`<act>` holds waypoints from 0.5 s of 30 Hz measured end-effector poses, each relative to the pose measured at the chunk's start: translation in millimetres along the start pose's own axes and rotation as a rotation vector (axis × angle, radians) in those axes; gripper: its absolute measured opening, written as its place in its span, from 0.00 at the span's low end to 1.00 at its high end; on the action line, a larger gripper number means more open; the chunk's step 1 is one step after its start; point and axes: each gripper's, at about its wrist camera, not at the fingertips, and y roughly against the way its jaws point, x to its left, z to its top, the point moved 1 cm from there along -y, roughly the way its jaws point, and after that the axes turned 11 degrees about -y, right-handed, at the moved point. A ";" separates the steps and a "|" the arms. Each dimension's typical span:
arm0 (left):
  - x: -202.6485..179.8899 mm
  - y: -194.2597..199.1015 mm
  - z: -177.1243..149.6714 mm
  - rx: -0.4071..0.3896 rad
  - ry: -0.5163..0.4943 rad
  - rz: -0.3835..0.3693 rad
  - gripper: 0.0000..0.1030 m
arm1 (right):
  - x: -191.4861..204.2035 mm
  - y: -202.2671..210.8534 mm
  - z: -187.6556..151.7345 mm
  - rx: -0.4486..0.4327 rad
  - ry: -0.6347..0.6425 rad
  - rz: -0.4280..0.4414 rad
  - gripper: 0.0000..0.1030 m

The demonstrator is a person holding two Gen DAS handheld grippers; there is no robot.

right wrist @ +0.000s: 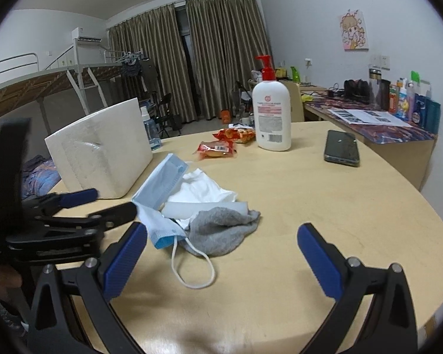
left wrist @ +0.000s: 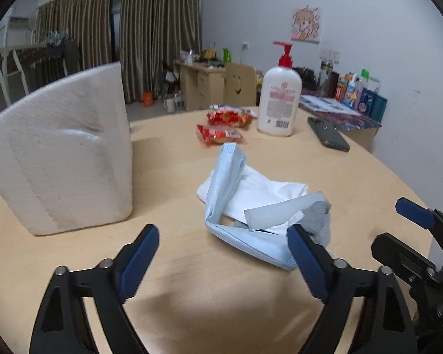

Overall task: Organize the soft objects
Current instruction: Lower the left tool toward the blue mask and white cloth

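Fingers [left wrist: 150, 236] of left gripper [left wrist: 223, 240] spread wide and empty, right gripper [right wrist: 223, 237] likewise agape, nothing held. Heaped on bench [right wrist: 325, 206] at twelve o'clock of both: blue face mask [left wrist: 221, 177], white tissue [left wrist: 265, 188], grey sock [right wrist: 221, 230], foam box [left wrist: 59, 153] at ten o'clock. Sorting seemingly not begun; whole pile left to separate.

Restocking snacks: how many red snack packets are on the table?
2. One red snack packet lies beyond the face mask; the other sits behind it, beside the lotion bottle. More may be hidden.
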 end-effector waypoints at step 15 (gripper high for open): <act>16.2 -44.2 4.6 0.113 0.095 -0.015 0.34 | 3.3 -23.4 1.0 0.054 0.007 0.075 1.00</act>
